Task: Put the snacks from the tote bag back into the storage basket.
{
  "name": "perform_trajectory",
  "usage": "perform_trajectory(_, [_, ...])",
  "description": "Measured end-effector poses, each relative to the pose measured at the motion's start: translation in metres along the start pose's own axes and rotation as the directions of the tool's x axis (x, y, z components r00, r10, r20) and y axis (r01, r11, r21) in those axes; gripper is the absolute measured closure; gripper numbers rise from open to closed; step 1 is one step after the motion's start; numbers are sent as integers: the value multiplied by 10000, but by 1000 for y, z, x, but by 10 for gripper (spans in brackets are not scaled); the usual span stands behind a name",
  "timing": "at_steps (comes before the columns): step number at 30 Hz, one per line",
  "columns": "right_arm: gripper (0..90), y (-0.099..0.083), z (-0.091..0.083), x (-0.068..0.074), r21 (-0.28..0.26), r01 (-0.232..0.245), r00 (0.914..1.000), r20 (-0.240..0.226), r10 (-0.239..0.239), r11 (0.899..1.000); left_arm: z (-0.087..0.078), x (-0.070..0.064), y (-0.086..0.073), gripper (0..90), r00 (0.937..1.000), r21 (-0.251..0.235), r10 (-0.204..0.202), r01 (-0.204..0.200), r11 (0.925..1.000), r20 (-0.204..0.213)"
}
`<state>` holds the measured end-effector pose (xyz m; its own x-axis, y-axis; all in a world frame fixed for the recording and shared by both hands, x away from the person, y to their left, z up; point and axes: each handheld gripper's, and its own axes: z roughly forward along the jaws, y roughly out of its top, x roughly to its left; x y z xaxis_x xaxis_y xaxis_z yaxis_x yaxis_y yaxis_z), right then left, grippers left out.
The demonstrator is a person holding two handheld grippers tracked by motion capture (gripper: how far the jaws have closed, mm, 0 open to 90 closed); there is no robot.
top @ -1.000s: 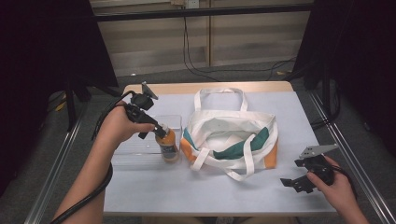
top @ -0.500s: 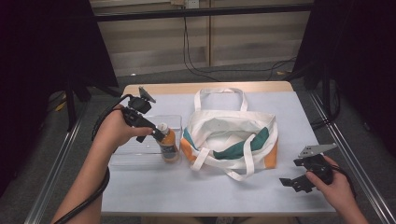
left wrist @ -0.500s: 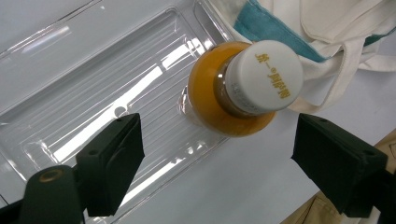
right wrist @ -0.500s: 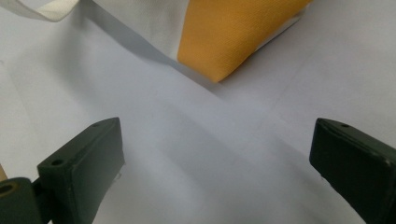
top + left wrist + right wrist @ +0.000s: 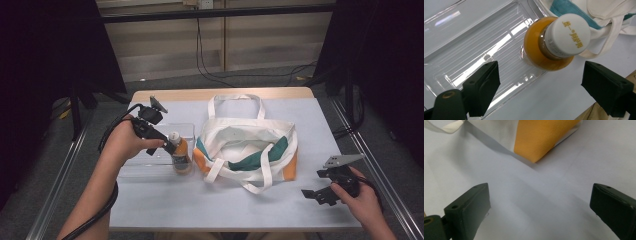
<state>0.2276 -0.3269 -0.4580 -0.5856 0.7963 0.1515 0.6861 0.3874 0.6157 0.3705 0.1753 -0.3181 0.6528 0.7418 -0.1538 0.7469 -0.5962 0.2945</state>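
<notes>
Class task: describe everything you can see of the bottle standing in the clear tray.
The bottle is small and clear, filled with orange drink, with a white screw cap bearing gold printed characters. It stands upright in the right end of the clear ribbed plastic tray, close beside the canvas bag. The open left gripper hovers over it, jaws either side, not touching.

On the table (image 5: 150, 205): one bottle (image 5: 179, 151) of orange drink with a white cap, one clear plastic tray (image 5: 135, 167), and one tote bag (image 5: 247, 150) in white, orange and green, with two white handles. Two hand-held grippers are in frame, the left gripper (image 5: 167, 146) and the right gripper (image 5: 312, 194), one in each hand.
</notes>
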Motion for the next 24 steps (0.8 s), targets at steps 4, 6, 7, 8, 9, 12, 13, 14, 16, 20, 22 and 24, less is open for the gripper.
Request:
perform_trajectory(4, [24, 4, 2, -3, -128, -34, 10000, -39, 33, 9999, 1, -1, -2, 138, 9999, 54, 114, -114, 9999, 0])
perform_trajectory(6, [24, 6, 3, -3, -196, -39, 10000, -48, 39, 9998, 1, -2, -5, 136, 10000, 5, 52, -52, 10000, -17])
perform_trajectory(7, [24, 7, 3, -3, -120, -60, 10000, -75, 59, 9999, 1, -2, -5, 135, 9999, 11, 127, -127, 9999, 3])
perform_trajectory(8, [24, 7, 4, -3, -101, -40, 10000, -69, 39, 9999, 0, -3, -6, 130, 9999, 69, 131, -131, 9999, -52])
perform_trajectory(9, [24, 7, 4, -3, -87, -64, 9999, -117, 63, 9999, 0, -4, -7, 128, 9999, -32, 110, -110, 9999, -94])
perform_trajectory(12, [24, 8, 4, -2, -87, 55, 10000, -78, -56, 9999, -2, -5, -11, 119, 9998, -154, 106, -108, 9998, -145])
perform_trajectory(13, [24, 8, 3, -1, -95, -23, 10000, -84, 22, 10000, -2, -5, -12, 118, 9999, -149, 96, -98, 9998, -99])
perform_trajectory(14, [24, 8, 3, -1, -92, -24, 10000, -69, 23, 10000, -3, -5, -13, 118, 9999, -64, 122, -123, 9999, -96])
perform_trajectory(16, [24, 8, 3, -2, -79, 27, 10000, -25, -27, 10000, -3, -5, -15, 115, 9999, -109, 125, -126, 9999, -96])
perform_trajectory(20, [24, 7, 4, -2, -88, 1, 10000, -71, -2, 10000, -1, -6, -20, 115, 9999, -241, 110, -110, 9996, -26])
perform_trajectory(22, [24, 7, 3, -2, -93, -2, 10000, -69, 1, 10000, 1, -7, -23, 113, 10000, -374, -27, 28, 9993, 31])
perform_trajectory(24, [24, 7, 3, -2, -78, -26, 10000, -78, 25, 10000, 2, -5, -25, 113, 9999, -393, -89, 91, 9992, 68])
